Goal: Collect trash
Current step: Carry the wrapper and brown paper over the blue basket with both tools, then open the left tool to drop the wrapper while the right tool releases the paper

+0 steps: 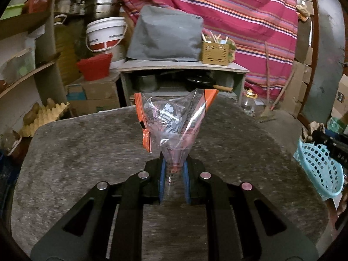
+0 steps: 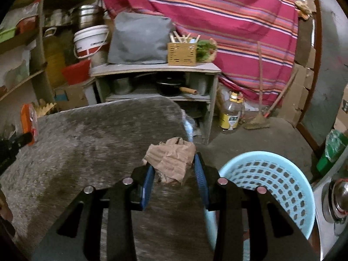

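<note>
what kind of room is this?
Probably a cluttered home kitchen or storeroom: stacked steel pots and a white plastic bucket on shelves, a black pan in a low grey cabinet, and egg trays beside the table.

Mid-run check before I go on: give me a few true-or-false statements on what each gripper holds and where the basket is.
1. The left gripper is shut on a clear plastic wrapper with orange edges. True.
2. The right gripper is empty. False: it grips crumpled brown paper.
3. The blue basket stands to the right of the grey table. True.
4. The basket sits on the table. False: it stands beside it, lower down.
</note>
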